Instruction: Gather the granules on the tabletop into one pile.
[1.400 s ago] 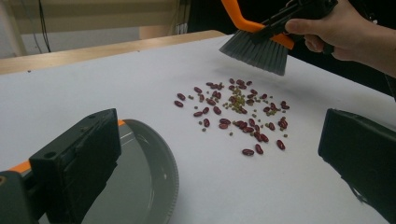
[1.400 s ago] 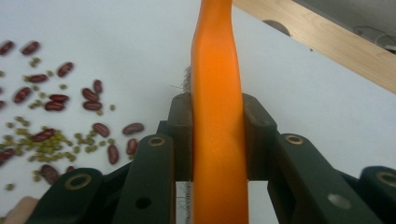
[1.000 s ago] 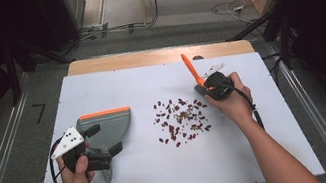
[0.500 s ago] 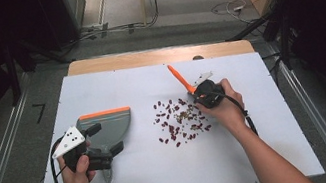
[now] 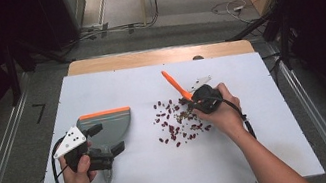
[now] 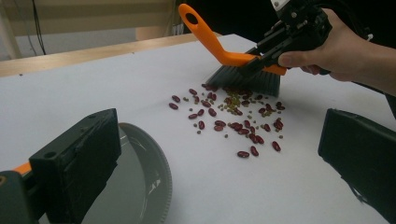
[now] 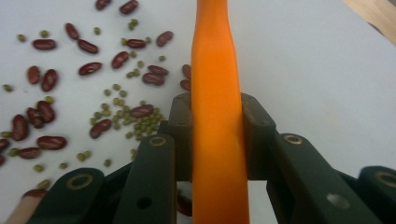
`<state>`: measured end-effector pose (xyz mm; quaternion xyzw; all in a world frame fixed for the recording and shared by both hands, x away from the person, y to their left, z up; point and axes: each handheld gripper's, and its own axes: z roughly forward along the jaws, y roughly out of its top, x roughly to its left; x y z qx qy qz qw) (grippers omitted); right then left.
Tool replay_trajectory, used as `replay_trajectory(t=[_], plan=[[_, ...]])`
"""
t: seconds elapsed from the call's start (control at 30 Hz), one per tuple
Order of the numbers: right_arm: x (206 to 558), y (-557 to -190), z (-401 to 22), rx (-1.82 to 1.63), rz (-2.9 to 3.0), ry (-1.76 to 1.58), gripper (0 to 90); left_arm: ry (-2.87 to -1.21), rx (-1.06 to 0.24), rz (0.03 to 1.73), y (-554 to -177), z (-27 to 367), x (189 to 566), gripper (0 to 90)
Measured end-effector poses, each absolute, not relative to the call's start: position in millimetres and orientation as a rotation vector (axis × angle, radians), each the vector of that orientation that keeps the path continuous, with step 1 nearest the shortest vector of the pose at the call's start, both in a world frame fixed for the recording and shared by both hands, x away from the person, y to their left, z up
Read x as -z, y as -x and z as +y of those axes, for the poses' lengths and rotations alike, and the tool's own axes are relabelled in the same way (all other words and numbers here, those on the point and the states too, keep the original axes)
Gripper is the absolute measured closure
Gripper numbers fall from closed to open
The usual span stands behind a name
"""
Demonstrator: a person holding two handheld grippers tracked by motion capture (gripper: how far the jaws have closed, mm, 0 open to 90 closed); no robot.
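Note:
Red and small green beans lie scattered mid-table. My right gripper is shut on the orange handle of a hand brush. Its dark bristles rest on the far edge of the bean patch, with the right gripper clamped just above them. A grey dustpan with an orange lip lies flat on the left. My left gripper is over its rear, jaws wide apart, with bare table between them.
The white tabletop has room to the right and front of the beans. A wooden strip runs along the back edge. Metal floor rails flank the table, and cables lie on the floor beyond.
The right hand has carried the brush leftward, from right of the beans onto their far right edge. The left hand and dustpan have stayed put.

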<state>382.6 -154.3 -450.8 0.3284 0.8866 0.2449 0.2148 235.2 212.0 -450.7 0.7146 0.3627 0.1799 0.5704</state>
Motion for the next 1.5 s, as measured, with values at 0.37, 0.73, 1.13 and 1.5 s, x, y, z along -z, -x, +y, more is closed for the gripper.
replay_trajectory(t=[0.37,0.73,1.13,1.5], plan=[[442,-373,-154,-0.719,2.511,-0.853,69.0,-1.680,-0.426,0.851,-235,212,451,0.0],[426,-410,-138,-0.746,2.500,-0.713,68.9,-1.671,-0.428,0.855,-234,214,450,0.0],[440,-450,-99,-0.734,2.538,-0.421,69.0,-1.656,-0.428,0.860,-234,219,451,0.0],[453,-435,-90,-0.734,2.599,-0.309,69.0,-1.661,-0.427,0.851,-232,216,450,0.0]])
